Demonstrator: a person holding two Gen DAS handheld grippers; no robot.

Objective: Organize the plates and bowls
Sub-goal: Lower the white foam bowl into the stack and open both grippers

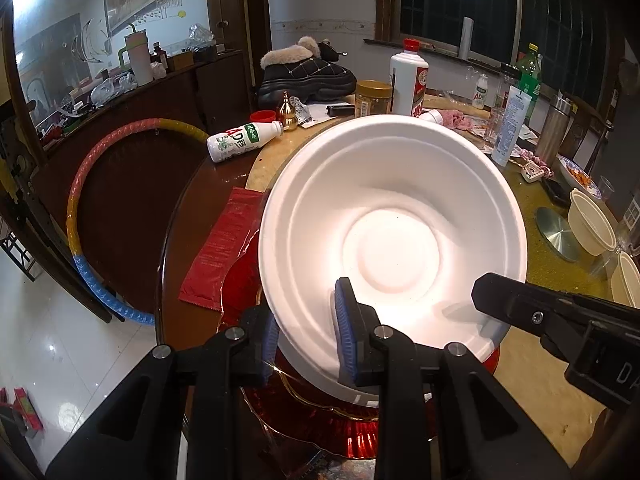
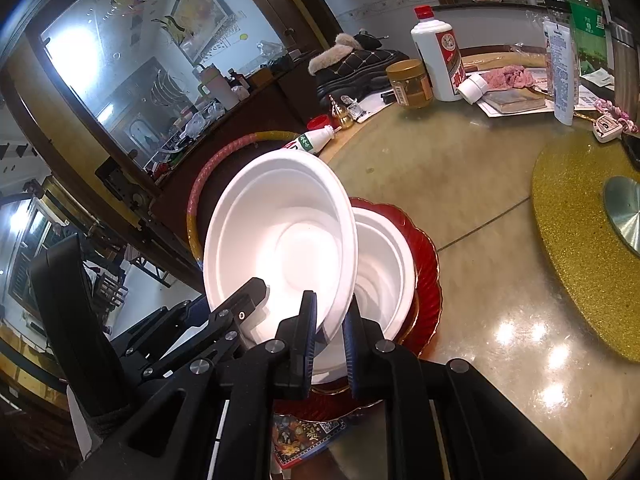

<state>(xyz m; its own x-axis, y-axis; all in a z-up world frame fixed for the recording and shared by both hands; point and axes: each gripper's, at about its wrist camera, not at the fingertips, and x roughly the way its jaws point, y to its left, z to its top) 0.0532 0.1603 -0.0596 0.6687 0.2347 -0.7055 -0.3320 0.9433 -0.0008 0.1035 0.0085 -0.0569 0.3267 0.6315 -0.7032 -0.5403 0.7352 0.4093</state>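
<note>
A white foam bowl (image 1: 392, 216) is tilted up over a red plate (image 1: 320, 420). My left gripper (image 1: 306, 340) is shut on its near rim, one blue pad inside and one outside. My right gripper (image 2: 330, 320) is shut on the same bowl's (image 2: 280, 236) rim from the other side; its finger shows in the left wrist view (image 1: 520, 304). A second white bowl (image 2: 384, 276) sits on the red plate (image 2: 428, 272) beneath the tilted one.
The round table (image 2: 480, 208) holds a gold turntable (image 2: 568, 248), a white liquor bottle (image 2: 438, 56), a jar (image 2: 410, 84), a lying milk bottle (image 1: 244, 140), fur boots (image 1: 308, 76) and beige bowls (image 1: 590, 224) at right. A hoop (image 1: 76, 208) leans at left.
</note>
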